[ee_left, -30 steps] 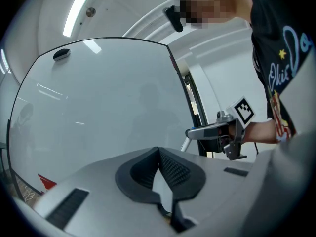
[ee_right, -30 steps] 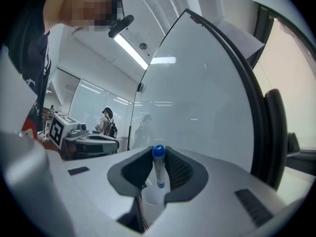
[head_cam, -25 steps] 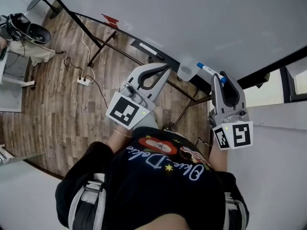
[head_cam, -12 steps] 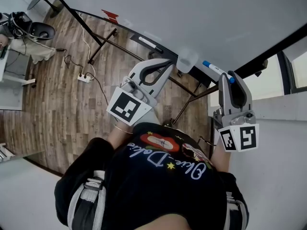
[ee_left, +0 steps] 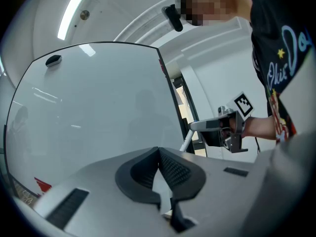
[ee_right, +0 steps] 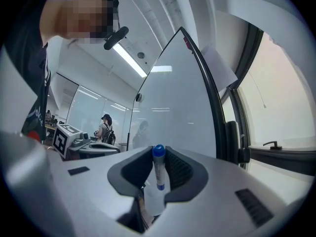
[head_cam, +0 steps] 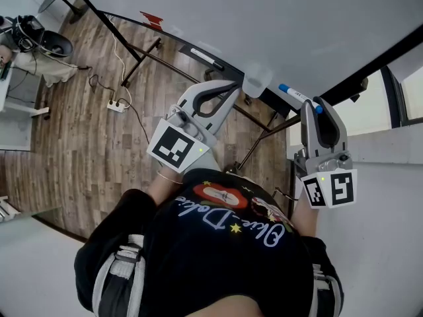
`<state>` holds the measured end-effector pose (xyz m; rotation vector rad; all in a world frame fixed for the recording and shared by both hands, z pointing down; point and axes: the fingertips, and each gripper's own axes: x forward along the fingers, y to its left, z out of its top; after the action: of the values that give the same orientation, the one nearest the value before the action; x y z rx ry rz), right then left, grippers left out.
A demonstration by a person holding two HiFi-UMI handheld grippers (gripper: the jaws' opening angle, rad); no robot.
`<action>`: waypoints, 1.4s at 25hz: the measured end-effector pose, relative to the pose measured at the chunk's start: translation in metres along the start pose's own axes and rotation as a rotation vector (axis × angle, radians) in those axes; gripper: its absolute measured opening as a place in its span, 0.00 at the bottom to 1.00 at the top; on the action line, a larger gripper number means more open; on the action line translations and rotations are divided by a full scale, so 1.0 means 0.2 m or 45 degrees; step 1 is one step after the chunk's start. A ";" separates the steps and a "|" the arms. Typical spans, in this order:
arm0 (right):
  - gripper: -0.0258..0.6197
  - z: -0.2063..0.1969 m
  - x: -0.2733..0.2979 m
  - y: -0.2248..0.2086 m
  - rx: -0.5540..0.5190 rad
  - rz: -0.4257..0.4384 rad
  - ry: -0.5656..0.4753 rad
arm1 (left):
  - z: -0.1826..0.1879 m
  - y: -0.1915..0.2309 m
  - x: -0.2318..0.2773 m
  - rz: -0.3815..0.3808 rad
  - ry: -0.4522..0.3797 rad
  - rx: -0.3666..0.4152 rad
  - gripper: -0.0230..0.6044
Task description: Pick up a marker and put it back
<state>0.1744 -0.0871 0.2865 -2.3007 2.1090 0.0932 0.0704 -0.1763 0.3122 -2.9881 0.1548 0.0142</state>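
A white marker with a blue cap (head_cam: 295, 96) sticks out between the fingers of my right gripper (head_cam: 312, 105), which is shut on it just in front of the whiteboard (head_cam: 277, 25). In the right gripper view the marker (ee_right: 159, 174) stands upright between the black pads (ee_right: 178, 171), cap uppermost. My left gripper (head_cam: 230, 89) hangs to the left of it, tips touching and nothing between them. The left gripper view shows its jaws meeting at the tips (ee_left: 159, 151), with the right gripper (ee_left: 217, 128) off to the side.
A white holder (head_cam: 256, 83) hangs on the whiteboard's lower edge between the two grippers. A long dark and white item (head_cam: 206, 59) lies on the board's ledge further left. Black stand legs (head_cam: 135, 61), a power strip (head_cam: 117, 107) and cables are on the wooden floor. A window (head_cam: 373, 114) is at the right.
My right gripper with the marker moved a little to the right early on. Since half a second ago almost nothing has shifted. The left gripper stays shut.
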 end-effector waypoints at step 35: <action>0.16 -0.16 0.33 0.06 0.058 0.097 0.053 | -0.06 0.25 -0.09 0.120 0.048 -0.012 0.04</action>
<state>0.1682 -0.1559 0.3149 -2.2168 2.1947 -0.0012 0.0479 -0.2263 0.3176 -2.9885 0.3006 -0.0315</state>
